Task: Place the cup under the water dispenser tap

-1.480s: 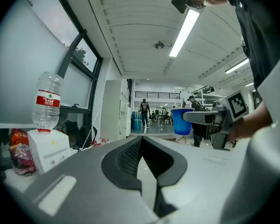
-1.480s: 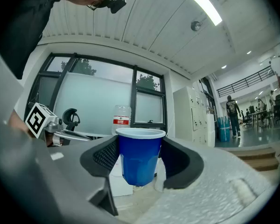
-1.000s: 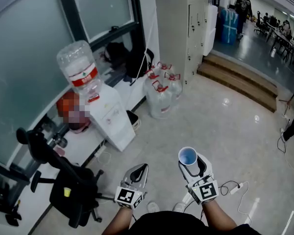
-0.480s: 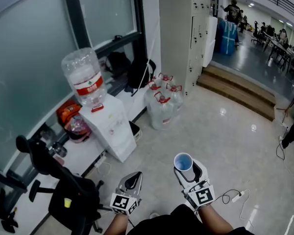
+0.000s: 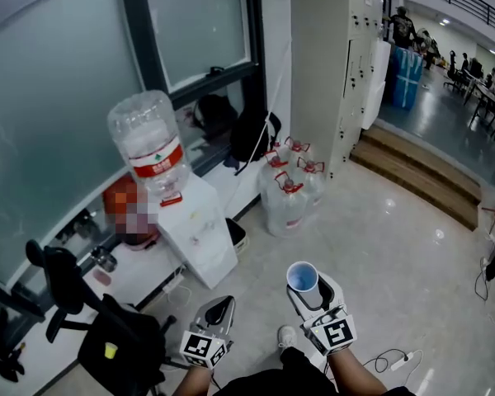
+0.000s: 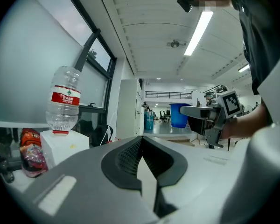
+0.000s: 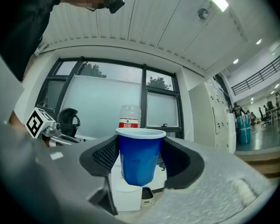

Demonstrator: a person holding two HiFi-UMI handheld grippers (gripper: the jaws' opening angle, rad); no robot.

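A blue cup (image 5: 302,277) stands upright between the jaws of my right gripper (image 5: 308,289), which is shut on it. In the right gripper view the cup (image 7: 139,156) fills the middle. Behind it stands the white water dispenser (image 7: 127,199), topped by its clear bottle (image 7: 129,117). The head view places the dispenser (image 5: 200,231) by the window, up and left of both grippers and well apart from them. My left gripper (image 5: 219,310) hangs beside the right one, shut and empty, pads meeting (image 6: 141,154). No view shows the tap clearly.
A black office chair (image 5: 107,337) stands left of the grippers. Several large water jugs (image 5: 289,192) sit on the floor right of the dispenser, with a dark backpack (image 5: 252,134) behind them. Wooden steps (image 5: 429,180) rise at the right, and a cable (image 5: 396,360) lies on the tiles.
Both grippers and the head have moved across the floor toward the dispenser, which now sits nearer the middle of the view. The cup stays gripped in the right gripper.
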